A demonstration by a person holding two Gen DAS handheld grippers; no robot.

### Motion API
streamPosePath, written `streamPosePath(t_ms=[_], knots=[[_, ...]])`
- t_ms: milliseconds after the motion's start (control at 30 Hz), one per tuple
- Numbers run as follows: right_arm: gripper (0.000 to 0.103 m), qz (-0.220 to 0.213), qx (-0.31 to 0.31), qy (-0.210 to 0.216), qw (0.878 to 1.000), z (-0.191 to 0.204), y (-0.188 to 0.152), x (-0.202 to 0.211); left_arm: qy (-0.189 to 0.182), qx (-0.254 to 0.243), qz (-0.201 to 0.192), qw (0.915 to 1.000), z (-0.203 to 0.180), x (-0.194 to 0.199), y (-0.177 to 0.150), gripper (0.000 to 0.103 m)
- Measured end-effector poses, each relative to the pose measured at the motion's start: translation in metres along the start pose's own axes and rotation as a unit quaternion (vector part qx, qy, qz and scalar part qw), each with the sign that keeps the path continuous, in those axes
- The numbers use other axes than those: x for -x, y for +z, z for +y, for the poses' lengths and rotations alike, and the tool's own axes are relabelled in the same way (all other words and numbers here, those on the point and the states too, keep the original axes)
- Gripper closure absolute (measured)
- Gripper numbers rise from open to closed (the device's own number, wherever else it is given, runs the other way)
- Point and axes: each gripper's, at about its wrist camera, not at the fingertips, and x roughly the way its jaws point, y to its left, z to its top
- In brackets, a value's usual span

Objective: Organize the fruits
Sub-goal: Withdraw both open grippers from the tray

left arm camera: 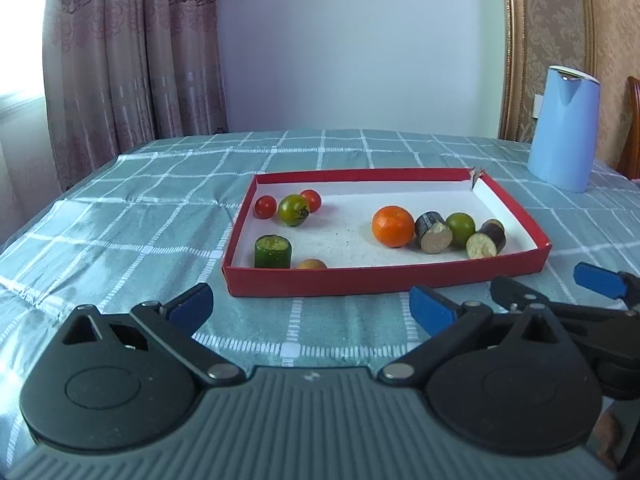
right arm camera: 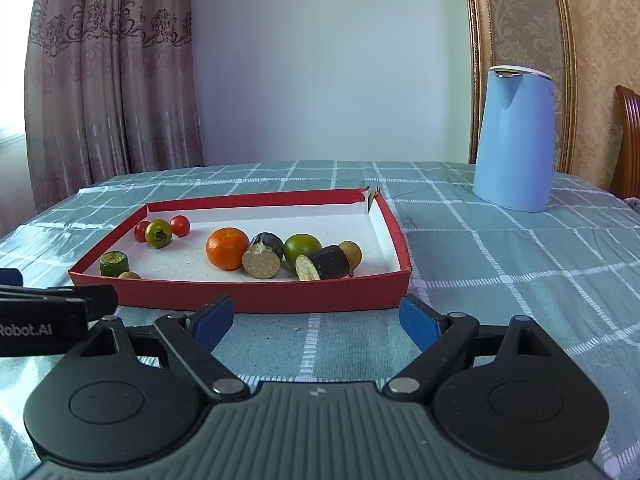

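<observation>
Red tray [left arm camera: 384, 280] is holding all fruit: orange [left arm camera: 393, 226] mid-tray, tomatoes [left arm camera: 266, 207] at far-left corner. Both claws, left [left arm camera: 312, 308] & right [right arm camera: 316, 316], are hovering released, empty, just before tray's near wall. Risk: round fruit rolling off pads, or claw snagging that low wall.

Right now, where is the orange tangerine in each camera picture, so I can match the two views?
Left wrist view: the orange tangerine sits right of centre in the red tray, just left of a dark cut piece.
Right wrist view: the same tangerine sits left of centre, again just left of that cut piece.
Shared landmark: the blue kettle stands on the table beyond the tray's right end in both.
</observation>
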Motion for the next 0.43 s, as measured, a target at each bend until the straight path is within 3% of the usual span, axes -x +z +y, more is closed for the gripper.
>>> streamPosePath(t_ms=[433], knots=[[0.013, 0.015, 0.007, -0.001, 1.0, 0.0035, -0.0004, -0.0042, 0.02, -0.026, -0.013, 0.9994, -0.0064, 0.0048, -0.0062, 0.0]])
